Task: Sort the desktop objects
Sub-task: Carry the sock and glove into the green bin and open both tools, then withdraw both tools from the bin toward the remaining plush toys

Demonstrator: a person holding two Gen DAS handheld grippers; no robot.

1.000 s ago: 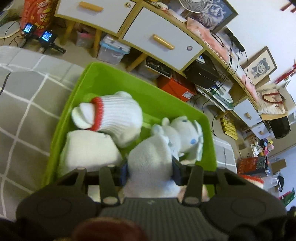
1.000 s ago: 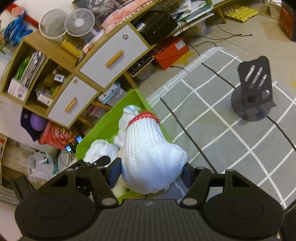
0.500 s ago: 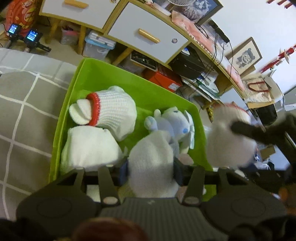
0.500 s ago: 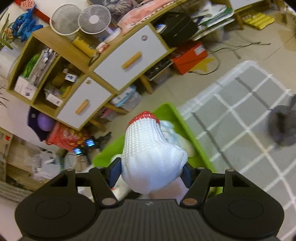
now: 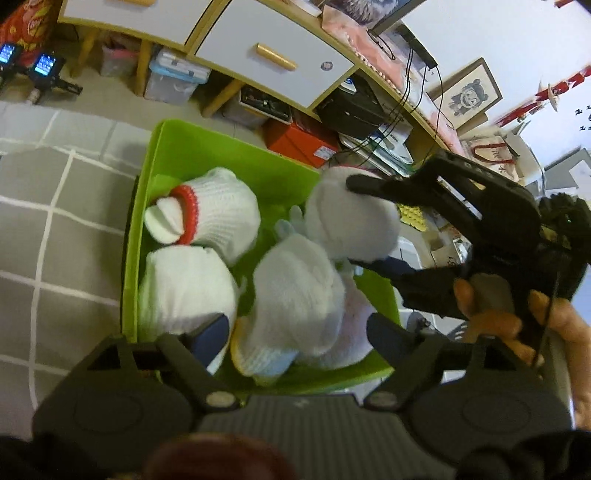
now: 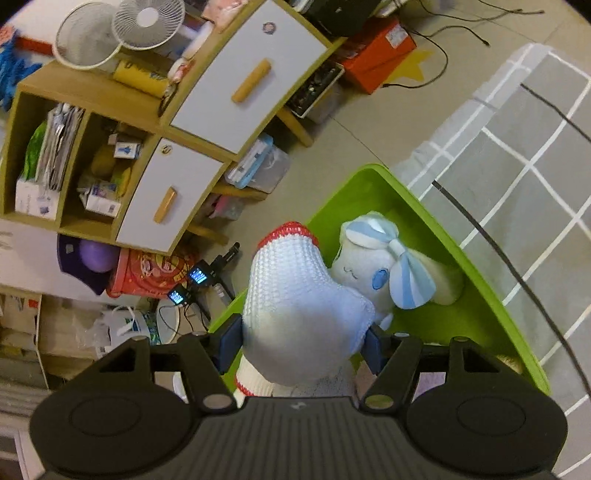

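Left wrist view: the left gripper hangs over the near end of the green bin, its jaws spread wide and released, the blue pads clear of the white glove bundle that lies between them on the bin floor. At 10 o'clock from that bundle sits a red-cuffed glove roll, with a plain white bundle just below it, both inside the bin along its left wall. At 1 o'clock the right gripper comes in from the right edge over the bin's far right corner, clenched on a white knit glove; the person's hand wraps its handle. The bin rests on a grey checked cloth.

Right wrist view: the right gripper grips the white knit glove, both pads pressed into its sides, red cuff pointing to 12 o'clock. The glove hangs above the green bin, near its left wall. At 2 o'clock from the glove a white plush toy with a blue striped bow lies in the bin, touching the glove's edge in this view. A wooden cabinet with 2 white drawers fills the 11 o'clock area, and 2 small fans stand on top of it.
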